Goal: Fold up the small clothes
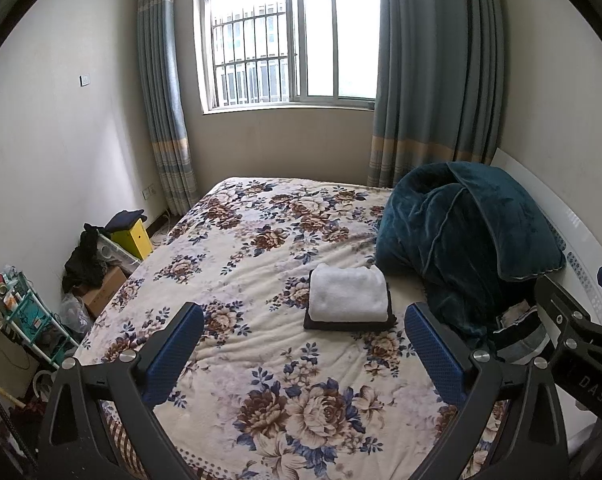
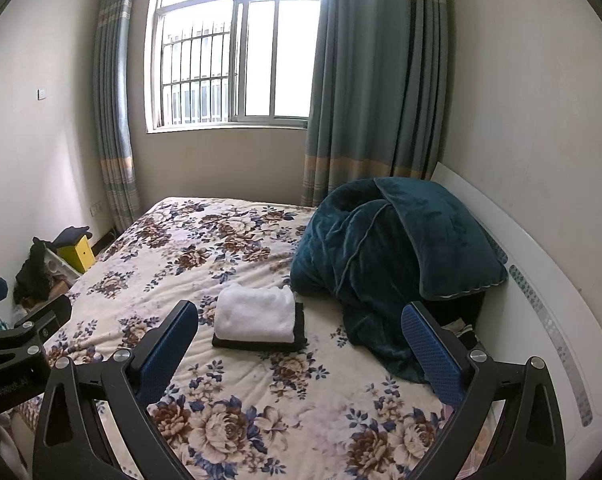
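A fluffy, terry-looking white cloth [image 1: 347, 295], at the centre of the frame, lies folded on a flat, matt dark cloth [image 1: 347, 325]. Beneath them the floral bedspread [image 1: 241, 240] looks soft and fleecy. At right, a teal blanket [image 1: 461, 232] has a velvety sheen. In the lower corners, the left gripper [image 1: 305, 354] shows matt black plastic arms, shiny metal bolts and blue dimpled pads [image 1: 433, 354].

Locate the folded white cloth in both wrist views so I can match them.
Left wrist: folded white cloth lies right of centre on a dark folded piece, between the open fingers.
Right wrist: folded white cloth lies left of centre, same stack.
Shared landmark: teal blanket heaped just right of it.
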Demonstrator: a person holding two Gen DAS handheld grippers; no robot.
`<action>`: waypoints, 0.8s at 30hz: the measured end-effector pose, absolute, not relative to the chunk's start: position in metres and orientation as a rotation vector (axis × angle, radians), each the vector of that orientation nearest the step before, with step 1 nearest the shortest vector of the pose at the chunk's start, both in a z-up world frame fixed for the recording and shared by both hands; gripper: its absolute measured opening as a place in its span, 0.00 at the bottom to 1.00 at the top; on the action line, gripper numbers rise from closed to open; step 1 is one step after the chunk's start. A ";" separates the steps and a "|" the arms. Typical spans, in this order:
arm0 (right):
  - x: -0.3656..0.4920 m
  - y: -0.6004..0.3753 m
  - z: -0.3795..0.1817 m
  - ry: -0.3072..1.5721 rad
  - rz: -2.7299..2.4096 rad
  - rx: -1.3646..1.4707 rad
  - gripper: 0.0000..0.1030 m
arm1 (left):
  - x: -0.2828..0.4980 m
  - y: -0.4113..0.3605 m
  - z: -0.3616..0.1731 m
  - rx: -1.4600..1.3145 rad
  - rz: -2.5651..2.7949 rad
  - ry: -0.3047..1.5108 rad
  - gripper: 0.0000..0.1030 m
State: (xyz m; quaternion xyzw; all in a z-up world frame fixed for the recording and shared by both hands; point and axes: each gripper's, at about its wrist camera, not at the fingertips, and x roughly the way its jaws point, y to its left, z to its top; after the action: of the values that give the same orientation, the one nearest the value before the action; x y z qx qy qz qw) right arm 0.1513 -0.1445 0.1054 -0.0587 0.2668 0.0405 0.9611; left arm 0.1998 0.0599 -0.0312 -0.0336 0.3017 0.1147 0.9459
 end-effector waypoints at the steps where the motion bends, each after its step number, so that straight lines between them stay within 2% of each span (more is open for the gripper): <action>1: 0.152 -0.144 0.105 0.540 0.084 -0.116 1.00 | 0.200 0.059 -0.030 -0.069 0.232 0.614 1.00; 24: 0.149 -0.145 0.105 0.538 0.084 -0.115 1.00 | 0.193 0.058 -0.028 -0.072 0.243 0.610 1.00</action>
State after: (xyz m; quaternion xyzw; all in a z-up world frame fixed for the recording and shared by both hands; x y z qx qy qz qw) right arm 0.1488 -0.1452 0.1050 -0.0568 0.2656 0.0416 0.9615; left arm 0.1927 0.0585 -0.0278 -0.0355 0.2995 0.1191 0.9460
